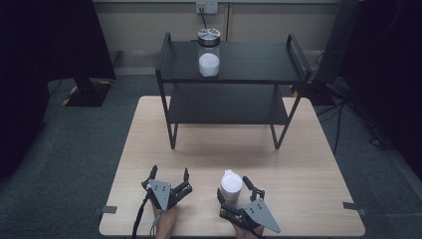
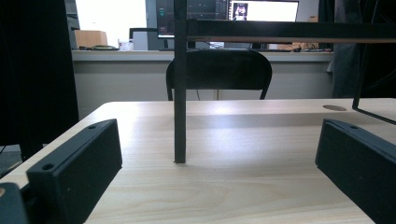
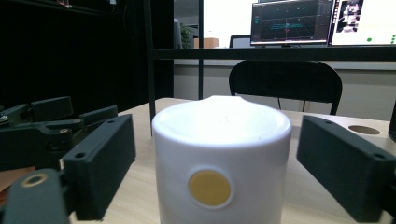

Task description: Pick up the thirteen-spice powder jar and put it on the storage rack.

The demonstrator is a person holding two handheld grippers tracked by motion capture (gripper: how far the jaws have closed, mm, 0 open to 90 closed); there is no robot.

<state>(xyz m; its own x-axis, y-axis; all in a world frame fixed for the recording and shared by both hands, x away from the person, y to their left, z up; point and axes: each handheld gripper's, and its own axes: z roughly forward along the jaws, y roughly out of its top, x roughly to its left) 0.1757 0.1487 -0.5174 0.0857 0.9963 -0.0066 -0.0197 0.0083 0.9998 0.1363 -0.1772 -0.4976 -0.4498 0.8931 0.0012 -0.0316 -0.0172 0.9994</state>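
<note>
At the bottom of the high view, right of centre, the right gripper (image 1: 233, 188) is sitting around a white cup (image 1: 231, 183) standing upright on the table (image 1: 308, 174). In the right gripper view the cup (image 3: 222, 158) is standing between the spread jaws, with a gap showing on each side. Lower left of centre, the left gripper (image 1: 169, 177) is resting with its jaws spread and nothing between them. Farther up, a black shelf rack (image 1: 234, 74) is carrying a glass jar (image 1: 209, 52) on its top level.

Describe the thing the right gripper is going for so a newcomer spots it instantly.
On the wooden table, in front of the black two-tier rack, a short white cup stands between the right gripper jaws. It has a yellow dot on its side, unlike the glass jar on the rack.
</note>
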